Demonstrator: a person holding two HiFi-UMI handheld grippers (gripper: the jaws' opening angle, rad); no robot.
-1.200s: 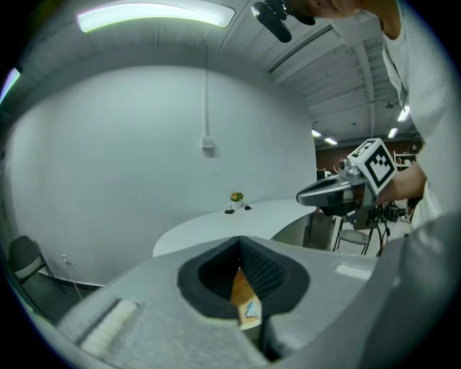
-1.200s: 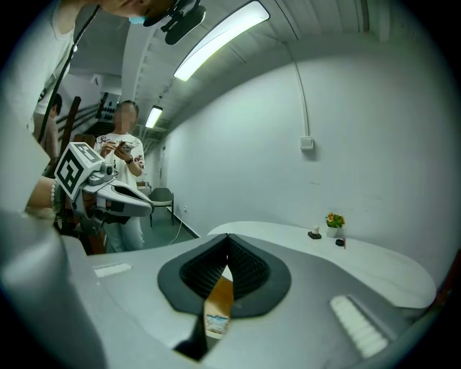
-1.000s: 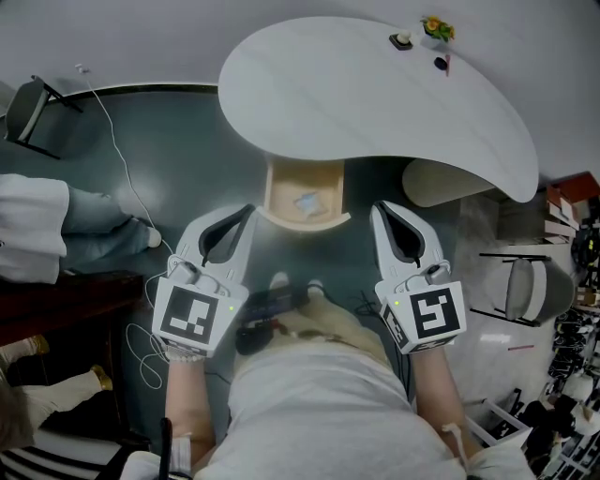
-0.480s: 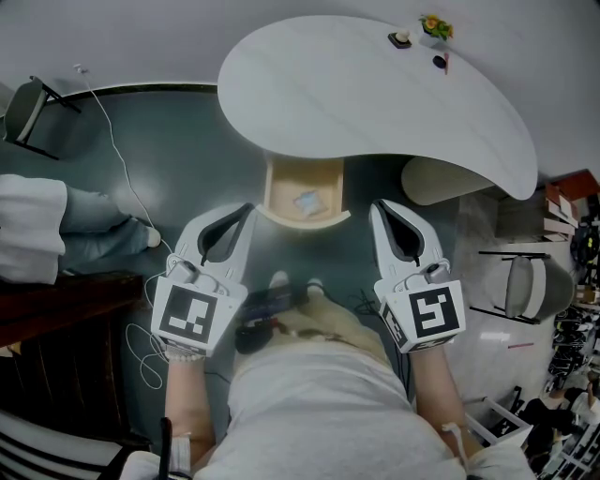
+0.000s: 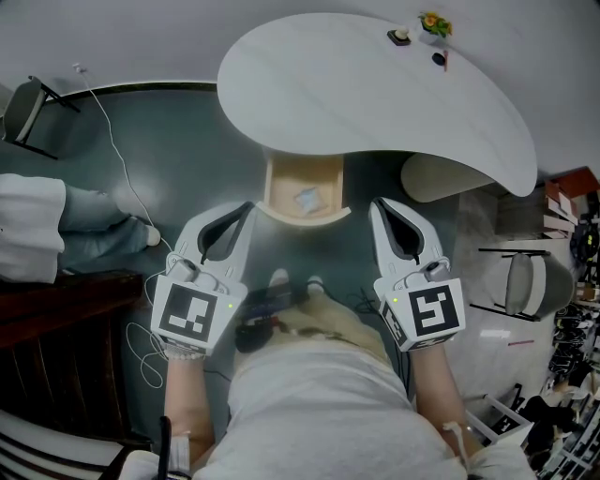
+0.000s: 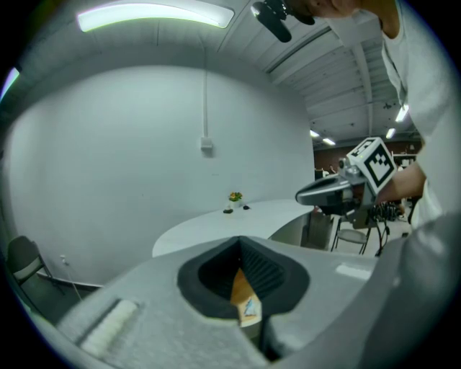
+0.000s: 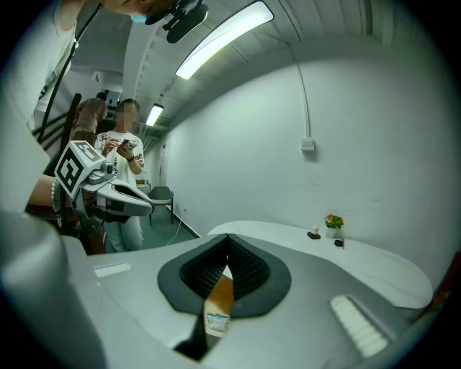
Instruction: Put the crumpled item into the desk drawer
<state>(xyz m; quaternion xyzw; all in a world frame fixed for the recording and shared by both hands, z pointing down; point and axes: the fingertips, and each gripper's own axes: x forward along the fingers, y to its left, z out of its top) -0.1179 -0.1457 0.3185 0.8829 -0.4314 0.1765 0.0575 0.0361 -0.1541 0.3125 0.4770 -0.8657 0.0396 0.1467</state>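
Head view: white kidney-shaped desk (image 5: 375,103) on dark grey-green floor (image 5: 187,150). Wooden drawer (image 5: 278,187) under desk's near edge stands open, pulled toward wearer. Crumpled item (image 5: 307,199), pale whitish wad, lies inside on drawer bottom, approx mid, touching no wall as far as visible. L gripper (image 5: 247,209) and R gripper (image 5: 376,204) held low in front of wearer's torso, one each side, marker cubes toward wearer, tips aimed at drawer's front corners; neither reaches into drawer. L gripper view: jaw tips meet at front, padded inner faces leave a diamond-shaped hollow behind them w/ nothing in it; drawer wood and the wad show thru the slit below. R gripper view: same, tips together, hollow empty, drawer and wad seen thru gap. Both closed, holding nothing. Desk far end: small potted plant (image 5: 434,25) w/ yellow-orange flowers, small round obj on dark base (image 5: 401,38) beside it, small dark obj (image 5: 441,62) near those; all well apart from drawer. White cable (image 5: 114,141) runs across floor at L. Chair (image 5: 28,108) far L, another chair (image 5: 525,286) at R. Bystander at L edge: jeans leg (image 5: 94,225), white sleeve (image 5: 28,230). R gripper view also shows a person in white printed tee (image 7: 122,162) standing beyond L gripper, hands raised at chest. Small box on wall (image 7: 308,145) w/ conduit going up.
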